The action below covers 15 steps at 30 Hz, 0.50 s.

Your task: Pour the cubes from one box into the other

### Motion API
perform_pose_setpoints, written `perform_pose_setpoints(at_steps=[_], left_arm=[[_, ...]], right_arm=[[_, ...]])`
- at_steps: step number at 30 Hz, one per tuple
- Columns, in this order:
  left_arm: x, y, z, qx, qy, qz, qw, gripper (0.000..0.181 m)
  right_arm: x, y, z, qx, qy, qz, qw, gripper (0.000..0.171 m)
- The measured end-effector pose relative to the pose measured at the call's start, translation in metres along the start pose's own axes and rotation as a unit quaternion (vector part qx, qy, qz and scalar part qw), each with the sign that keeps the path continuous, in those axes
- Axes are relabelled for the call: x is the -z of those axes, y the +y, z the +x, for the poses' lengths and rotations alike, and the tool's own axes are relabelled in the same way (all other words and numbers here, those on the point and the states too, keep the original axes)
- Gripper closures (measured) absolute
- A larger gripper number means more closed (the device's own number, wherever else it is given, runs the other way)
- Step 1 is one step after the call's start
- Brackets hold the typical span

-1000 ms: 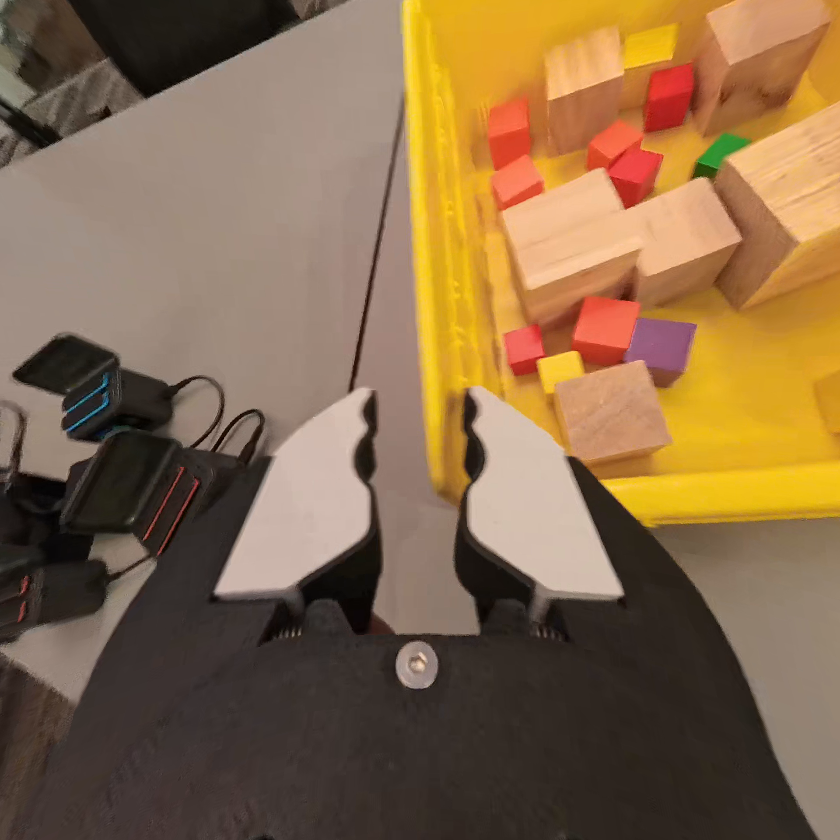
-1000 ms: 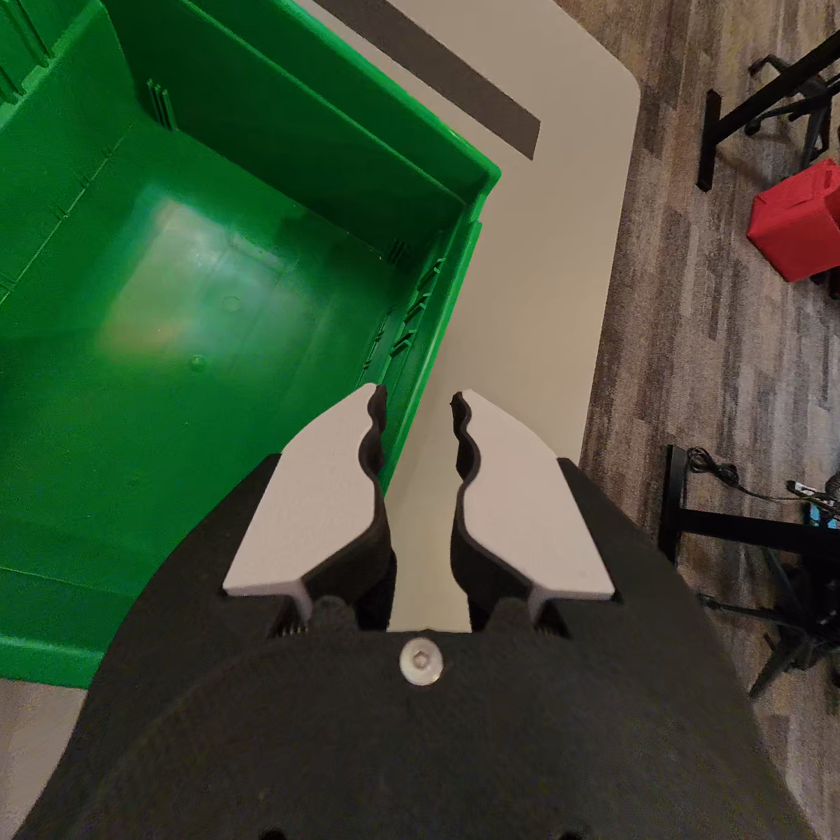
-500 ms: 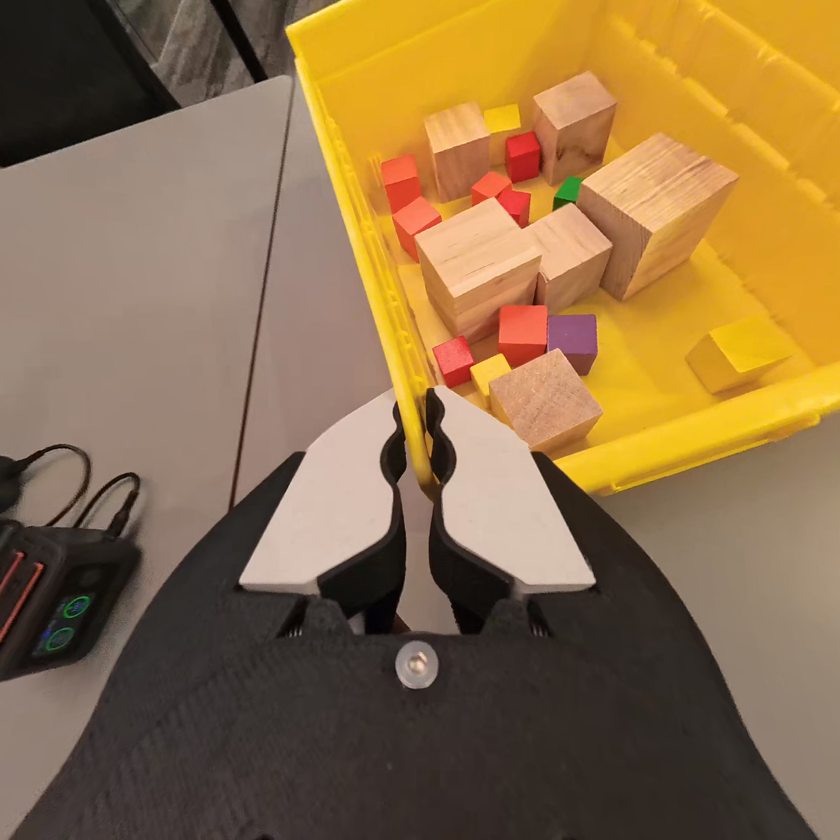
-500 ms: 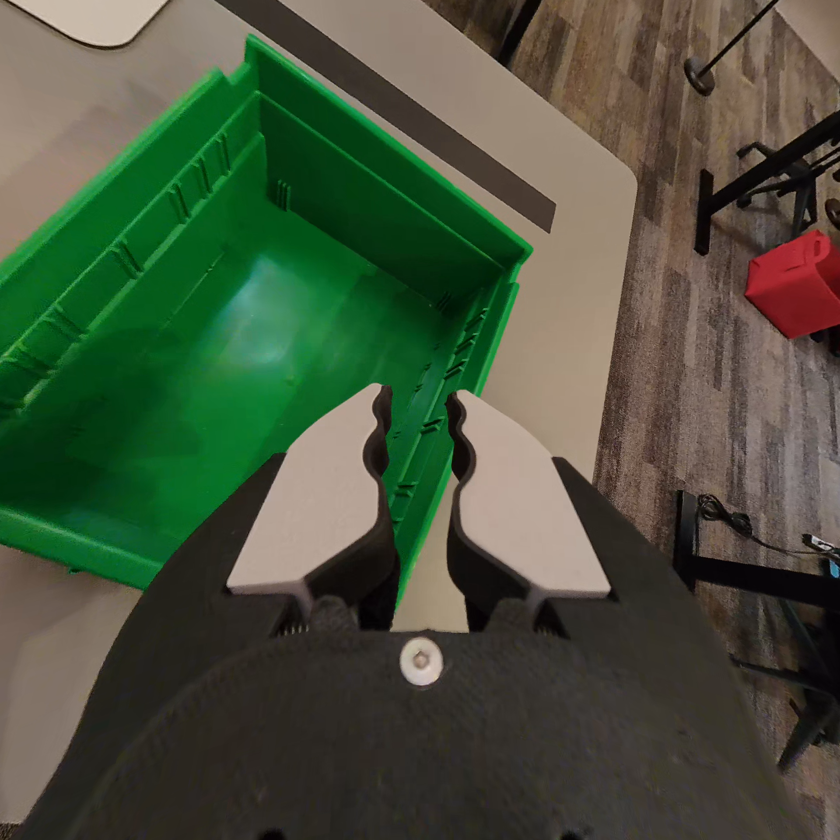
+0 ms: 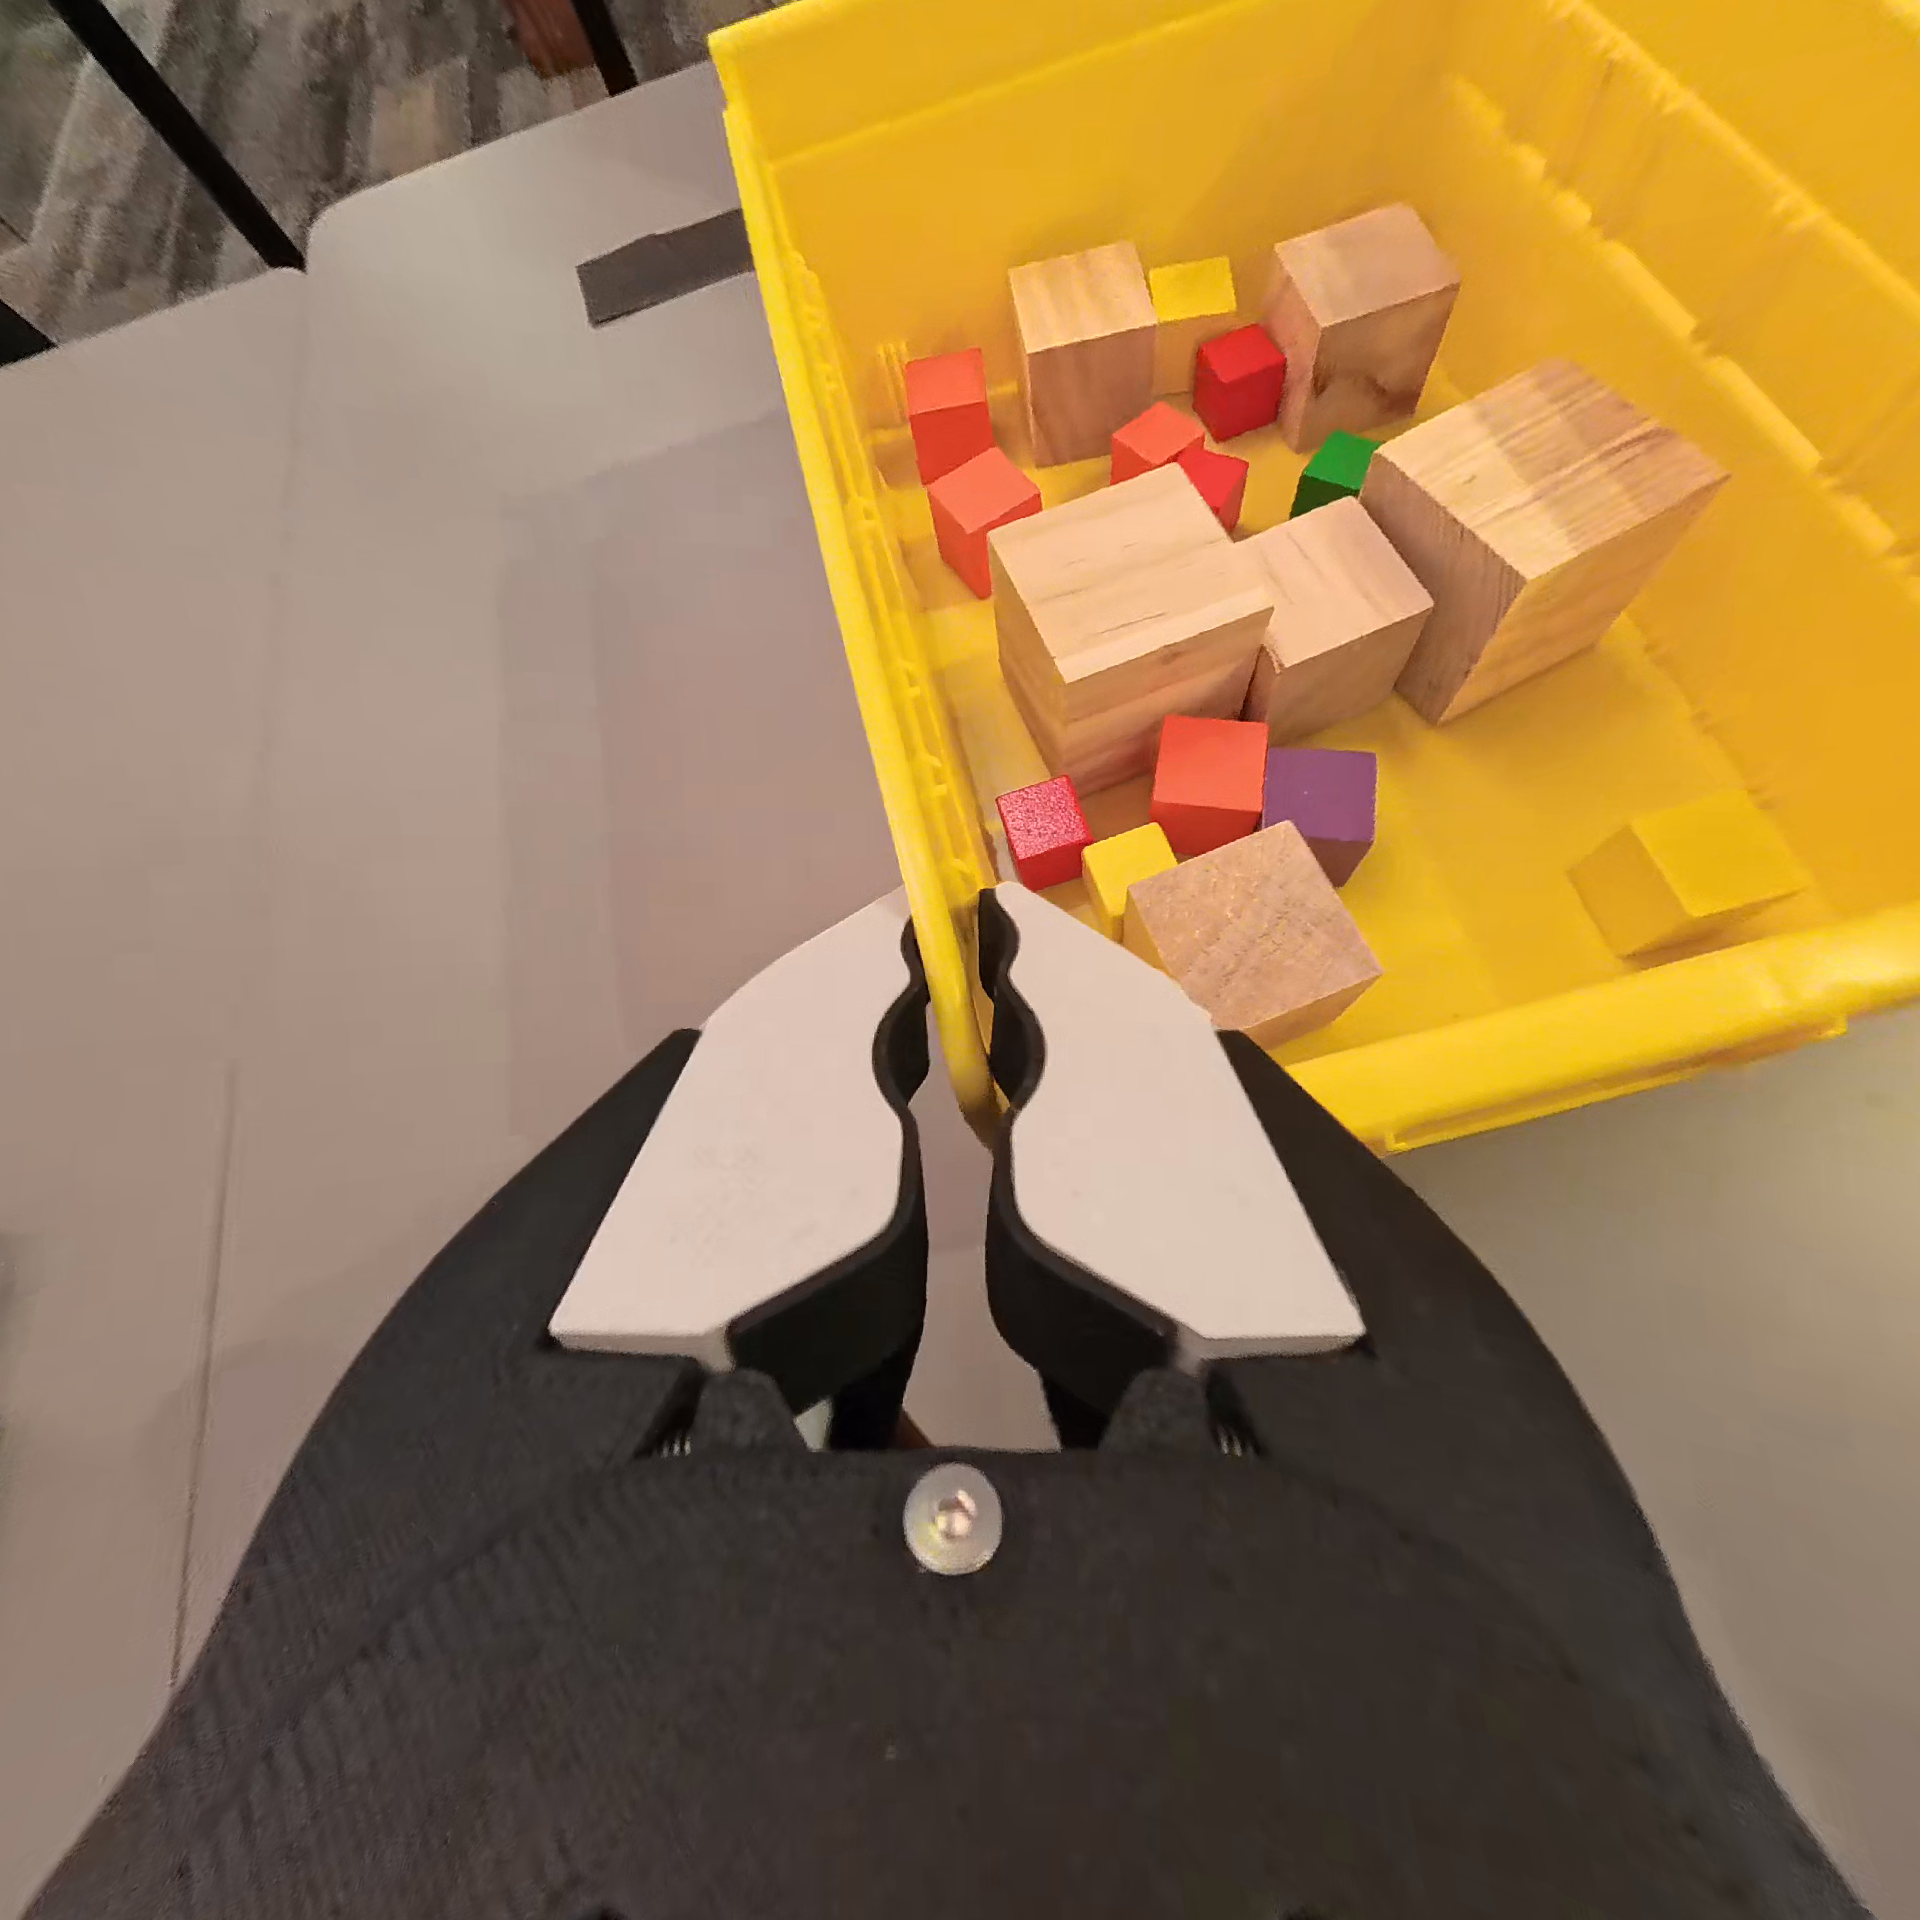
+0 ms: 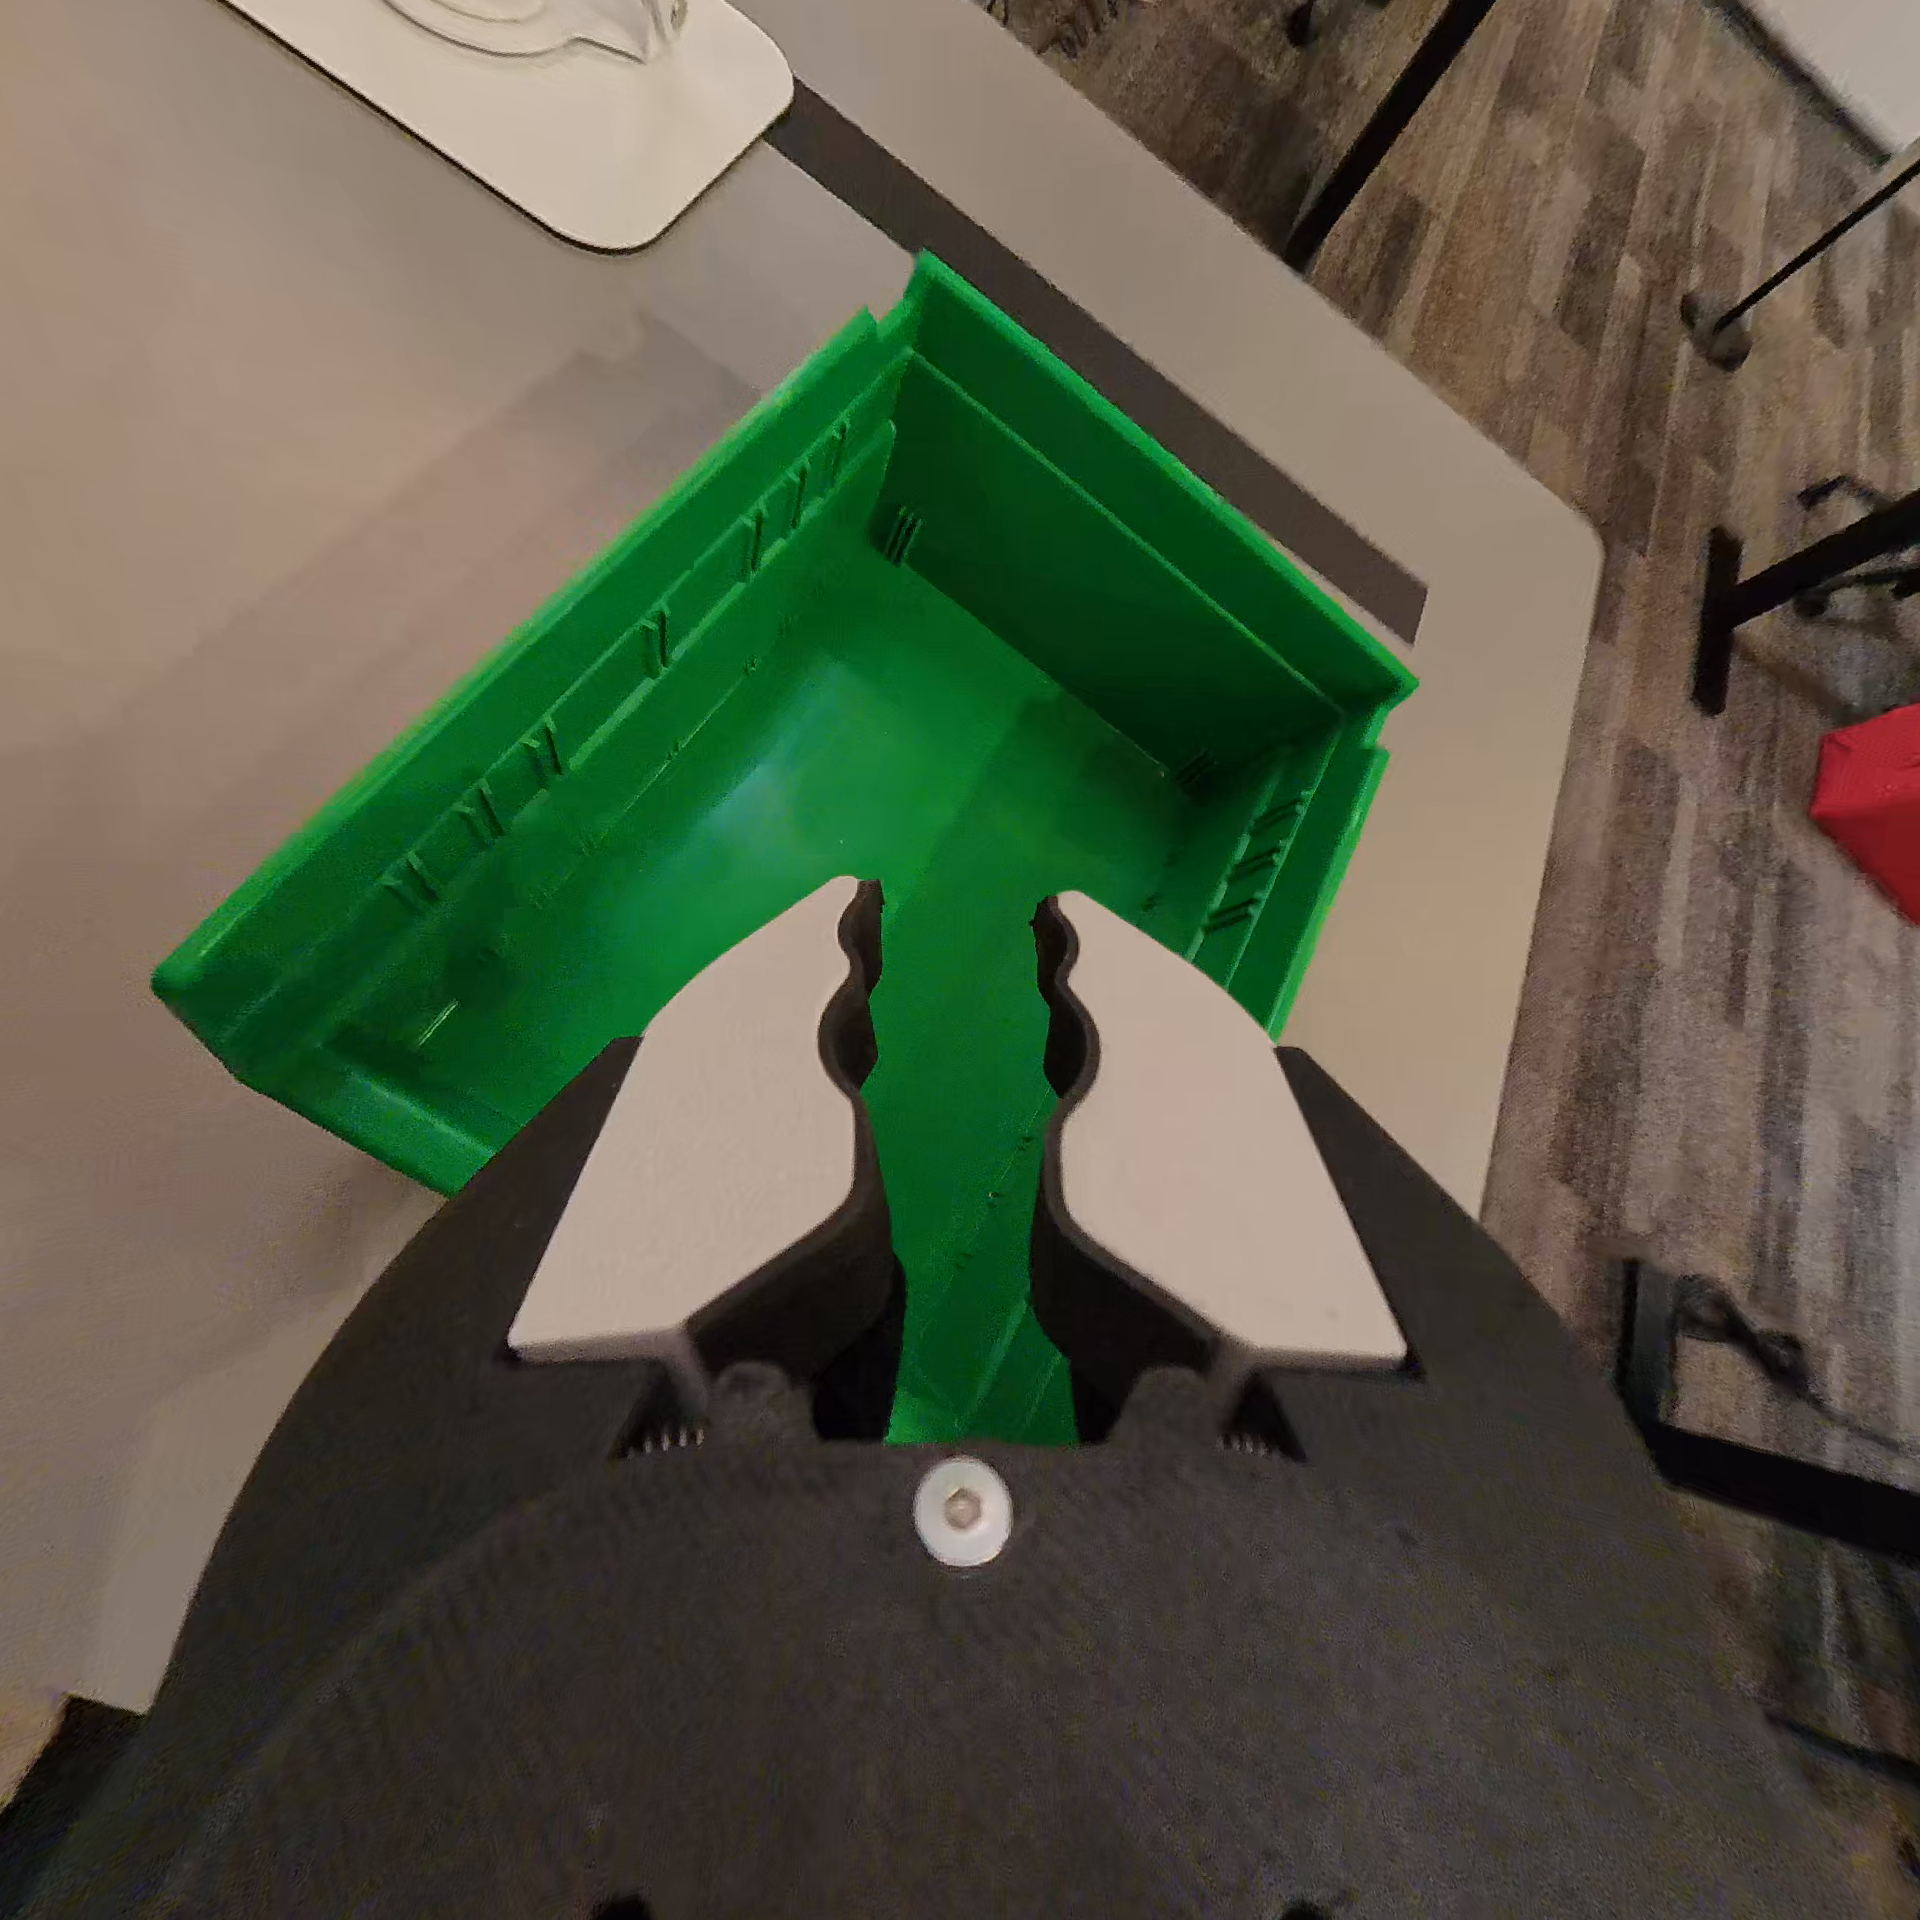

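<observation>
The yellow box (image 5: 1351, 135) holds several plain wooden cubes (image 5: 1127, 592) and small red, yellow, purple and green ones. My left gripper (image 5: 961, 914) is shut on the yellow box's left wall, close to its near corner. The green box (image 6: 1143, 499) is empty and lies on the grey table. My right gripper (image 6: 956, 904) is open and empty above the green box's near right corner, and the box floor shows between its fingers.
A white rounded board (image 6: 540, 114) lies on the table beyond the green box. A dark tape strip (image 5: 655, 275) lies left of the yellow box. The table's right edge (image 6: 1538, 831) drops to wood floor with black stands (image 6: 1766, 582) and a red box (image 6: 1870, 800).
My left gripper closed on the yellow box's wall and has swung with it, so the chargers at the left are out of view. My right gripper rose and shifted left from the green box's right wall to over its interior.
</observation>
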<state>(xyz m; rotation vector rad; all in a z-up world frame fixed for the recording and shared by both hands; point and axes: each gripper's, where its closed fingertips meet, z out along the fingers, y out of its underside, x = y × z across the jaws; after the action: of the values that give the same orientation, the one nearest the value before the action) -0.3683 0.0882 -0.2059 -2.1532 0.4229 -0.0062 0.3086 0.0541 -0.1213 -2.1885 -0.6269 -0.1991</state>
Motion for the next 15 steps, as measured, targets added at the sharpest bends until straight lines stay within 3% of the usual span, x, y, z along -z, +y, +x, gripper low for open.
perform_pose_setpoints(at_steps=[7,12,15], left_arm=[[0.008,0.002,0.011,0.024,0.022,-0.006,0.999,0.168],[0.018,0.0,0.017,0.044,0.044,0.012,0.998,0.162],[0.017,0.003,0.019,0.029,0.04,0.002,0.999,0.161]], right_arm=[[0.012,-0.036,-0.048,0.046,-0.022,0.046,0.998,0.137],[0.005,-0.024,-0.027,0.015,-0.019,0.02,0.999,0.134],[-0.004,-0.012,-0.038,-0.022,-0.064,-0.012,0.998,0.112]])
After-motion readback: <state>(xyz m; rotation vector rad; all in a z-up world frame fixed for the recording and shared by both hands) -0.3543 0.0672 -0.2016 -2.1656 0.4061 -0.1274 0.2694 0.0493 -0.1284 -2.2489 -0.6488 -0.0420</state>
